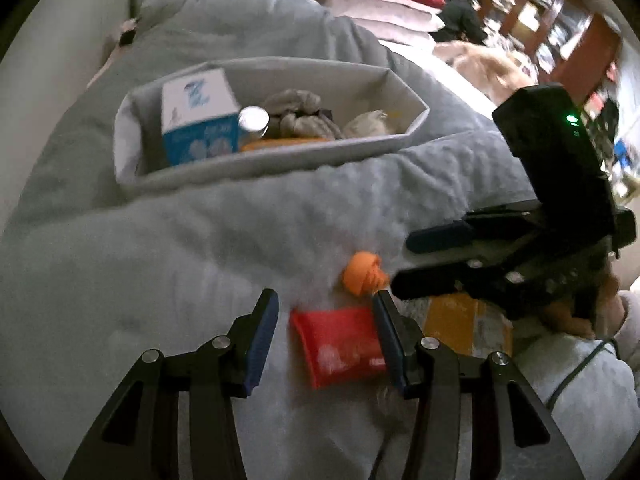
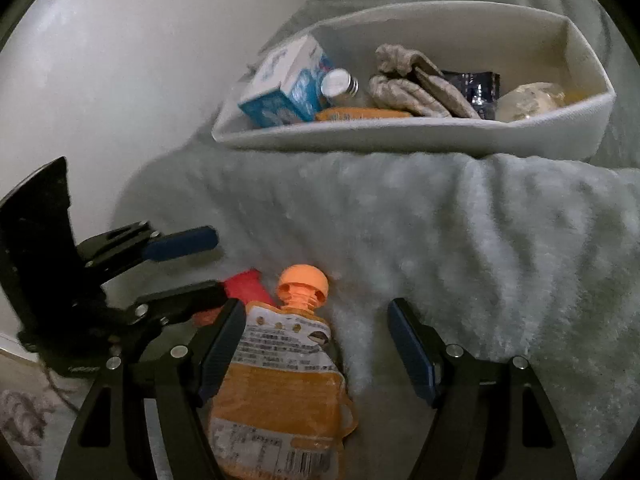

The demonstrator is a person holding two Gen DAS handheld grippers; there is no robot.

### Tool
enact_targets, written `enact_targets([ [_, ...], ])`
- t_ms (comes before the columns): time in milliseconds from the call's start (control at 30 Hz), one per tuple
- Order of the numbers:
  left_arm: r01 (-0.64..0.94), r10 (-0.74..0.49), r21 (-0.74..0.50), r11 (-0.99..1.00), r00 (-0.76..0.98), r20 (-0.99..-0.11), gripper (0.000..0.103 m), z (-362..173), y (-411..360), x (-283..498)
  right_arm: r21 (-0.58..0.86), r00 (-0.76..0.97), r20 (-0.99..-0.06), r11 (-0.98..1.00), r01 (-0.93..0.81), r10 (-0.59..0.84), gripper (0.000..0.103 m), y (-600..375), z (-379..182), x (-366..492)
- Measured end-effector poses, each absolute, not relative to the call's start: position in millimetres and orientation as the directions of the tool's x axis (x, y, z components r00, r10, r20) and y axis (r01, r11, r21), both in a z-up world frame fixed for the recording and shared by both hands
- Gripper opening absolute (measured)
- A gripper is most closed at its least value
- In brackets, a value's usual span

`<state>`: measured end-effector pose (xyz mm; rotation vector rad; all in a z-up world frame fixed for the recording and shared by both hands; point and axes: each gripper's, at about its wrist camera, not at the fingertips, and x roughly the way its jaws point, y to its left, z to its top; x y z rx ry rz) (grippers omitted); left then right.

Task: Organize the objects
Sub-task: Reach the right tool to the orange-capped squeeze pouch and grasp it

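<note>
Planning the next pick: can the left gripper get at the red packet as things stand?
Probably yes. The left gripper has open jaws either side of the red packet, nothing covering it; the right gripper sits close alongside.

Both views are dimly lit, with muted colours and grain. Strong fisheye bending is seen, and black corners frame each picture. In the left wrist view, the grey storage box (image 1: 272, 152) is smeared by motion blur, as is the cluttered room behind it. In the right wrist view, the box (image 2: 400, 136) is rendered sharper, and soft shadow is cast beneath its front wall.
</note>
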<state>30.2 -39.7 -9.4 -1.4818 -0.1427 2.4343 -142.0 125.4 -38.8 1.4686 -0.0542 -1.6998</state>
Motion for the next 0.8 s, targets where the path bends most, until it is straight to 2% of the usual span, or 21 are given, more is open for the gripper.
enact_targets([
  [133,-0.153,0.263,-0.216,-0.964,-0.466,-0.845,0.049,-2,-49,44,0.520,0.093,-0.808,-0.631,0.575,-0.582,0.073,108,-45,-143],
  [233,-0.131,0.267,-0.233,-0.964,-0.486,-0.832,0.048,0,-57,54,0.516,0.119,-0.814,-0.612,0.600,-0.569,0.063,94,-47,-140],
  [300,-0.115,0.268,-0.244,-0.963,-0.493,-0.828,0.048,0,-61,57,0.521,0.153,-0.815,-0.589,0.618,-0.560,0.051,83,-50,-136],
  [333,-0.111,0.286,-0.266,-0.957,-0.492,-0.822,0.048,-1,-64,58,0.533,0.171,-0.810,-0.582,0.614,-0.561,0.049,80,-53,-135],
  [533,-0.110,0.381,-0.374,-0.921,-0.455,-0.805,0.049,-5,-69,61,0.568,0.164,-0.782,-0.581,0.583,-0.601,0.048,87,-55,-135],
  [567,-0.112,0.395,-0.387,-0.915,-0.446,-0.804,0.049,-6,-69,61,0.567,0.137,-0.778,-0.592,0.573,-0.613,0.030,92,-53,-135],
  [633,-0.110,0.407,-0.399,-0.910,-0.421,-0.811,0.050,-9,-68,61,0.591,0.084,-0.750,-0.607,0.531,-0.656,0.011,106,-48,-137],
  [667,-0.098,0.399,-0.395,-0.913,-0.407,-0.822,0.050,-11,-68,61,0.613,0.064,-0.727,-0.604,0.510,-0.684,0.008,114,-46,-139],
  [800,-0.065,0.419,-0.429,-0.901,-0.389,-0.821,0.050,-14,-72,60,0.691,-0.058,-0.626,-0.588,0.420,-0.778,0.010,153,-36,-147],
])
